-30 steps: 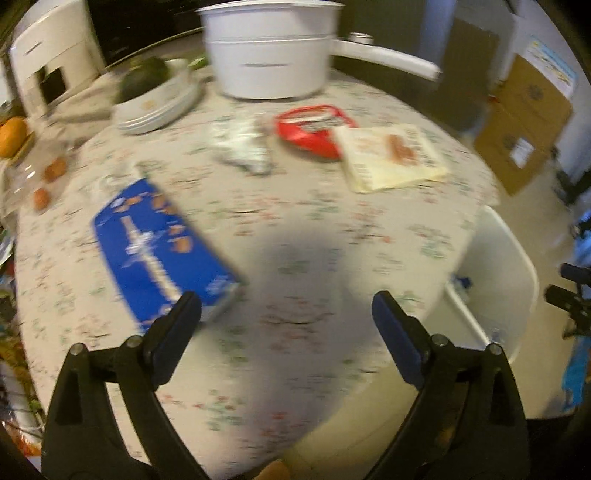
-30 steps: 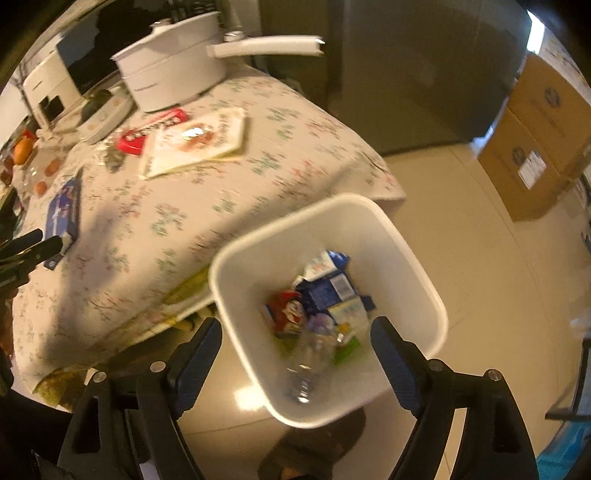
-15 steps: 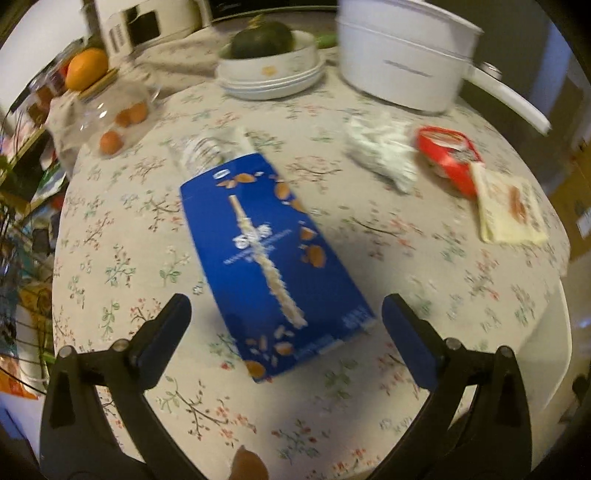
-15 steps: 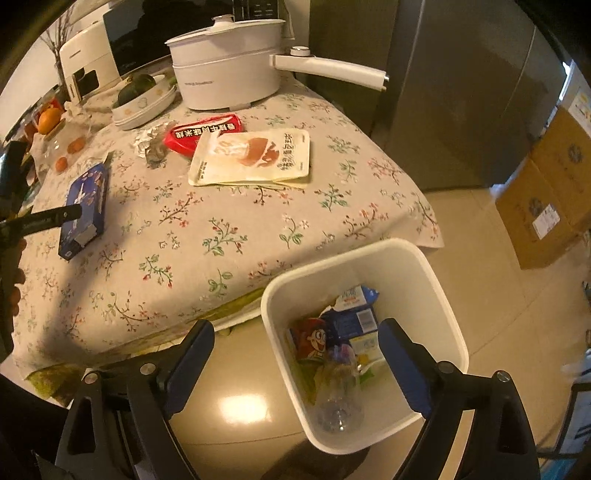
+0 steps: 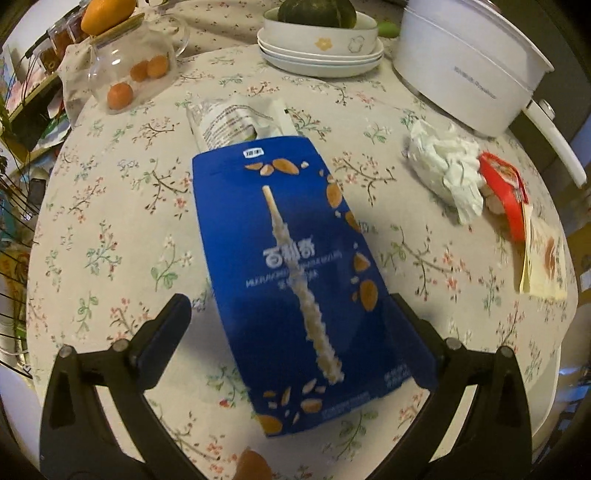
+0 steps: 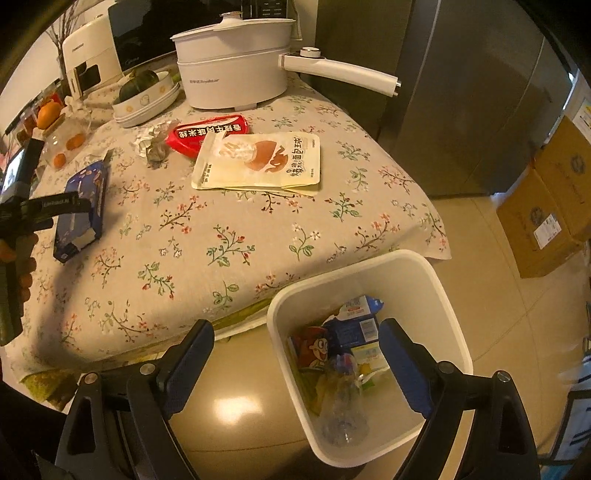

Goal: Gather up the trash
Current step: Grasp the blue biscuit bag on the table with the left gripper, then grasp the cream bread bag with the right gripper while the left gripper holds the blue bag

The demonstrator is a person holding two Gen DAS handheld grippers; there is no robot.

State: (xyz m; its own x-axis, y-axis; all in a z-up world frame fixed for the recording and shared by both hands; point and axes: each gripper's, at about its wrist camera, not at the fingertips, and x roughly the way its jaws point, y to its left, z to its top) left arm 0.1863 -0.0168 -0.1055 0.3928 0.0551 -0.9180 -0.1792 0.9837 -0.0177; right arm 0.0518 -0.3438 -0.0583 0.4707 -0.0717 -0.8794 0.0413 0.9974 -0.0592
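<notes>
A white electric pot [image 6: 232,79] with a long handle [image 6: 340,72] is seen at the far side of the tabletop [image 6: 258,236], which is covered with a flowered cloth. Beside the pot, a dark green squash [image 5: 317,12] is held in stacked white bowls [image 5: 320,51]. Small orange fruits are kept in a glass jar [image 5: 129,74]. Cardboard boxes [image 6: 546,206] are placed on the floor.

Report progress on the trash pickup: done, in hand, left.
Done: the white bin already holds wrappers and a plastic bottle. In hand: nothing; the open left gripper straddles the blue snack box, and the right gripper is open. Left: that box, crumpled tissue, red packet, cream pouch.
</notes>
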